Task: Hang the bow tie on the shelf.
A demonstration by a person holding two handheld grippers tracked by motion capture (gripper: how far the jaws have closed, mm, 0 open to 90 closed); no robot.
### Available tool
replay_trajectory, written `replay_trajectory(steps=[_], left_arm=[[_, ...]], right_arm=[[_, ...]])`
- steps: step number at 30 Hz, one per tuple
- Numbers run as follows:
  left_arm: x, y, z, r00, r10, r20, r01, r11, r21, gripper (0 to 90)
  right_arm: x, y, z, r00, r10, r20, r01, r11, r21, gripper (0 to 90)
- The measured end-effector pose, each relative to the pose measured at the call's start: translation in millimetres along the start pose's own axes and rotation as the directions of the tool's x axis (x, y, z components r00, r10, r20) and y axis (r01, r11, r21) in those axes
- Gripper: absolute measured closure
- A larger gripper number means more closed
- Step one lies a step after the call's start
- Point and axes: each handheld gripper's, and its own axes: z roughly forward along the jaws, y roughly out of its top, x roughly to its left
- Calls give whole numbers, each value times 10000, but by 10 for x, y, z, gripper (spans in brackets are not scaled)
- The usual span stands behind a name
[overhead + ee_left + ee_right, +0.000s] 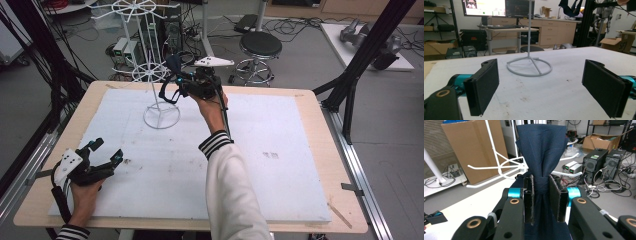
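The dark blue cloth (541, 152) looks light, soft and limp, likely to sag and slide, so a bunched fold is the best place to grip. The right tool (541, 195) is clamped tight on such a gathered waist, cloth fanning out toward 12 o'clock. It is held above the counter (280, 130), at 3 o'clock of the white wire rack (150, 70). The left tool (541, 85) rests wide open, holding nothing.
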Motion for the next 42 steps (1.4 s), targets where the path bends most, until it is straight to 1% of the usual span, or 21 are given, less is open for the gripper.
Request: replay_trajectory(steps=[4,6,12,22,26,30,33,36,40,42], left_arm=[[-2,-1,0,10000,13,-1,-13,10000,-7,145],[-3,-2,0,10000,15,-8,-15,10000,-31,145],[-2,-1,-1,10000,-1,4,1,10000,-32,145],[-2,-2,-4,10000,22,15,-22,10000,-27,145],[-4,-2,-4,10000,22,6,-22,10000,-35,145],[-5,-3,-4,10000,12,11,-12,10000,-46,145],[-3,-3,-5,10000,29,5,-29,10000,-48,145],[-1,-1,-8,10000,27,15,-27,10000,-4,145],[-2,-1,-7,10000,25,21,-25,10000,-22,145],[-2,-2,-6,10000,17,16,-17,10000,-36,145]], right_arm=[[0,-7,13,10000,-10,-73,11,10000,87,753],[3,-15,21,10000,32,6,-32,9998,210,753],[-8,-37,48,10000,77,6,-77,9992,397,752],[-38,-107,65,9995,300,46,-302,9963,803,750],[-45,-125,78,9995,322,-19,-318,9943,1017,749],[-28,-140,116,9998,209,-16,-206,9926,1200,749],[-19,-158,148,9996,287,-77,-274,9909,1318,749],[-4,-170,177,9997,223,-130,-201,9888,1477,749],[14,-195,215,9997,205,-150,-175,9836,1793,748],[19,-205,232,9995,190,-256,-139,9823,1868,747]])
